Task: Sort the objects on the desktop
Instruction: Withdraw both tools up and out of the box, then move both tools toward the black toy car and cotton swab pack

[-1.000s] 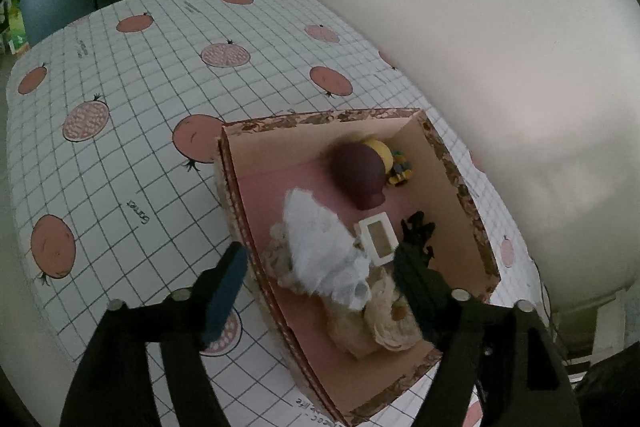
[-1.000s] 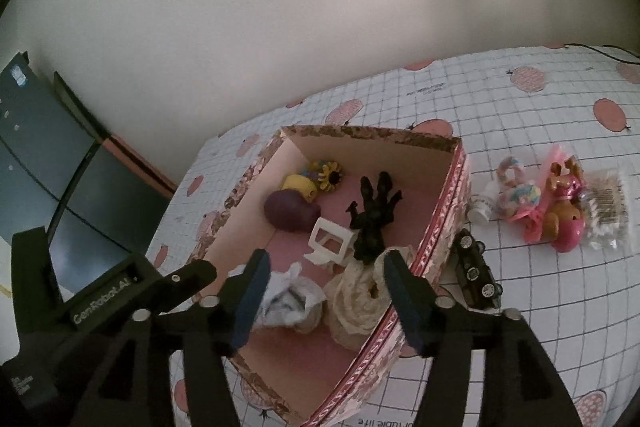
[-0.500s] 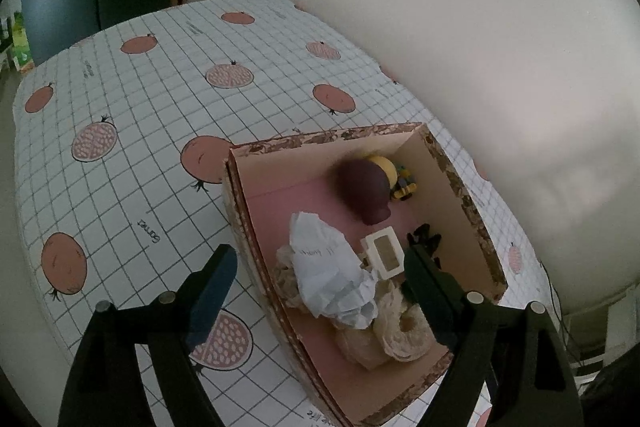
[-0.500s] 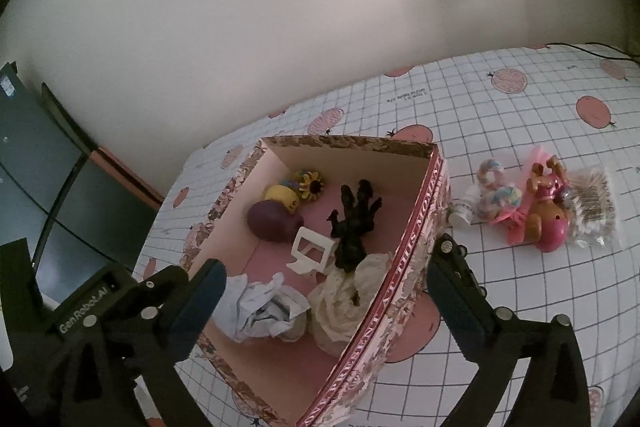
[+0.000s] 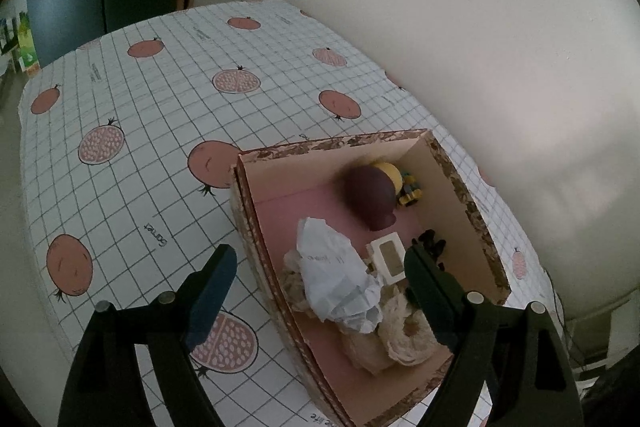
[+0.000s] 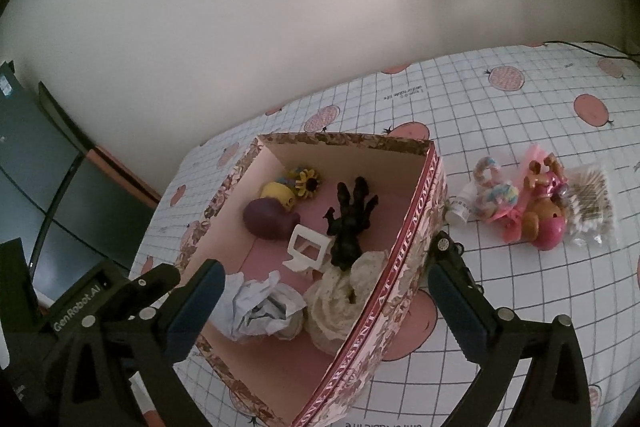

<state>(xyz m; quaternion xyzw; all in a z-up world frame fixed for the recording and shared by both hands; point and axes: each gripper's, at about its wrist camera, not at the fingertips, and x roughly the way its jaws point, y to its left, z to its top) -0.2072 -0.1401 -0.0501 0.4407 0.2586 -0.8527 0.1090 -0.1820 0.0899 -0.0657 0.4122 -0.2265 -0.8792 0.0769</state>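
Figure: both wrist views, sorting in progress. We are hovering the left gripper point(image 5: 320, 291) and the right gripper point(image 6: 324, 299) over the floral gift box point(image 6: 416, 223); both are standing wide apart with nothing between the pads, each straddling a box wall.

Inside the box we are seeing a crumpled paper ball point(image 6: 260, 307), a cream lace bundle point(image 6: 340, 299), a black figurine point(image 6: 350, 223), a small white frame point(image 6: 306, 247), a purple rounded toy point(image 6: 266, 217), a yellow toy point(image 6: 278, 193) and a sunflower piece point(image 6: 308, 183).

Outside the box, on the pomegranate-print tablecloth point(image 6: 520, 115), we are noting what is left to sort: a dark toy car point(image 6: 448, 247) just beside the box wall, a small white bottle point(image 6: 462, 207), a pastel ring toy point(image 6: 494, 187), a pink doll toy point(image 6: 540, 215) and a bag of cotton swabs point(image 6: 588, 203), all clustered and touching.

Handling, as we are judging it: the car looks light and rigid, best pinched across its flanks, though the wall is crowding one side. The swab bag is probably soft and slippery, so we are favouring a pinch on its bulging middle. The doll toy looks hard and rounded, liable to roll, and its neighbours may be dragged along.
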